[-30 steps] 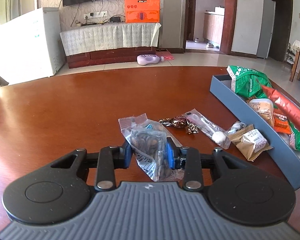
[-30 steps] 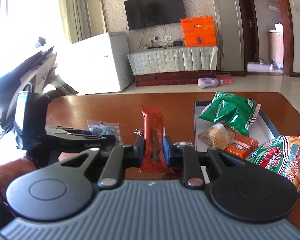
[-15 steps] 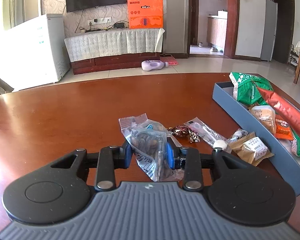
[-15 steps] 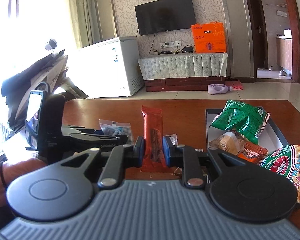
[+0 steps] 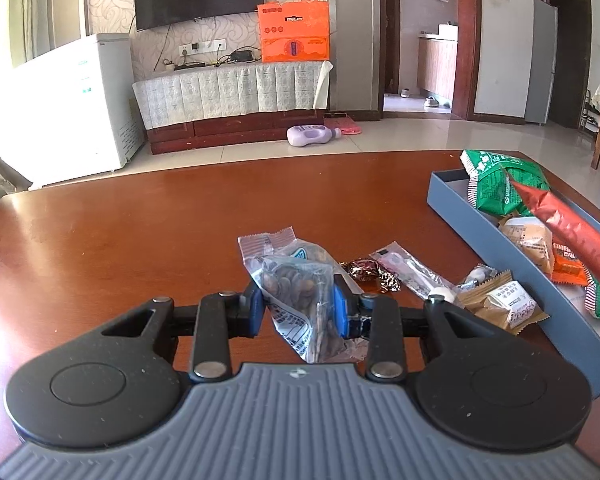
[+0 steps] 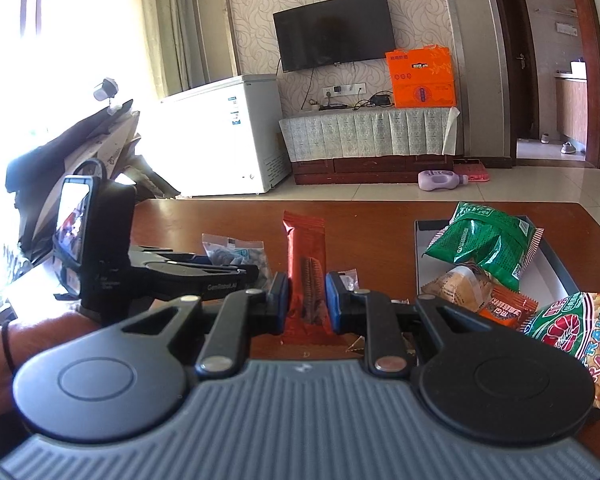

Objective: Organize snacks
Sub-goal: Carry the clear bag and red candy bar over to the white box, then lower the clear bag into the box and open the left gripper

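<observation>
My left gripper (image 5: pixel 298 304) is shut on a clear packet of brown seeds (image 5: pixel 296 280), held just above the brown table (image 5: pixel 140 232). My right gripper (image 6: pixel 307 300) is shut on a red snack bar (image 6: pixel 305 248) that stands upright between the blue pads. That bar (image 5: pixel 568 220) also shows in the left wrist view, slanting over the grey tray (image 5: pixel 500 236). The tray (image 6: pixel 420 256) holds a green bag (image 6: pixel 484 240), a tan bun packet (image 6: pixel 460 284), an orange packet (image 6: pixel 508 308) and a prawn cracker bag (image 6: pixel 572 328). The left gripper (image 6: pixel 220 276) and its seed packet (image 6: pixel 236 252) appear left of the bar.
Loose on the table beside the tray lie a foil candy (image 5: pixel 364 268), a long clear packet (image 5: pixel 412 272) and a tan wrapped cake (image 5: pixel 504 304). A person's forearm (image 6: pixel 28 332) is at the left. Beyond the table are a white freezer (image 5: pixel 72 100) and a TV stand (image 5: pixel 232 96).
Both views have tipped up a little, showing more of the room behind. Both grips are unchanged and nothing on the table has moved.
</observation>
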Demonstrator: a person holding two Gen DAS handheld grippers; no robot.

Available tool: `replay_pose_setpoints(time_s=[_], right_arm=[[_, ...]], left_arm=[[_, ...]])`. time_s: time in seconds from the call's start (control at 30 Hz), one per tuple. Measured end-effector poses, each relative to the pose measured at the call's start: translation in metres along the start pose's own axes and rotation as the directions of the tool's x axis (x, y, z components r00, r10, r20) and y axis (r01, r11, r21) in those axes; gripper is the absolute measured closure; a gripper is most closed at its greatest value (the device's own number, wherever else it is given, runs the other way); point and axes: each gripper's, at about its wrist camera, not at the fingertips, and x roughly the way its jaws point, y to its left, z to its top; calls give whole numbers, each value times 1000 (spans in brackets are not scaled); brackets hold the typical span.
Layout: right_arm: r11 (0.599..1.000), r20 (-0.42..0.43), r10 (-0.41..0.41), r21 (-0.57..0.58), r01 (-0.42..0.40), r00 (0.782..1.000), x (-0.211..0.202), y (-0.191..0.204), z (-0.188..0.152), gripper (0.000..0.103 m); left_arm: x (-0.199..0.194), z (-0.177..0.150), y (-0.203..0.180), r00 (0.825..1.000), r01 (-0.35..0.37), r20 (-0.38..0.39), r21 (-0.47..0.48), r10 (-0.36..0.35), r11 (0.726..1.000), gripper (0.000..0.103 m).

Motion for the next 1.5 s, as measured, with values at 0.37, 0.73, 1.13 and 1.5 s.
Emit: replay_pose_setpoints(time_s=[0.37,0.73,1.13,1.5], right_arm=[[1000,10,-15,5,15,1000,-7,-2,1,80],[999,27,-34,21,34,999,-16,-10,4,80],[996,58,-82,51,79,995,-29,-26,5,80],[987,82,-146,74,140,986,-43,-42,6,80]], left_arm=[[-9,8,-8,999,30,25,20,-31,999,65],[-9,20,-28,996,80,40,44,-82,996,65],[-11,33,-52,987,134,76,74,-139,988,65],[-6,44,-87,975,190,94,111,-200,976,64]])
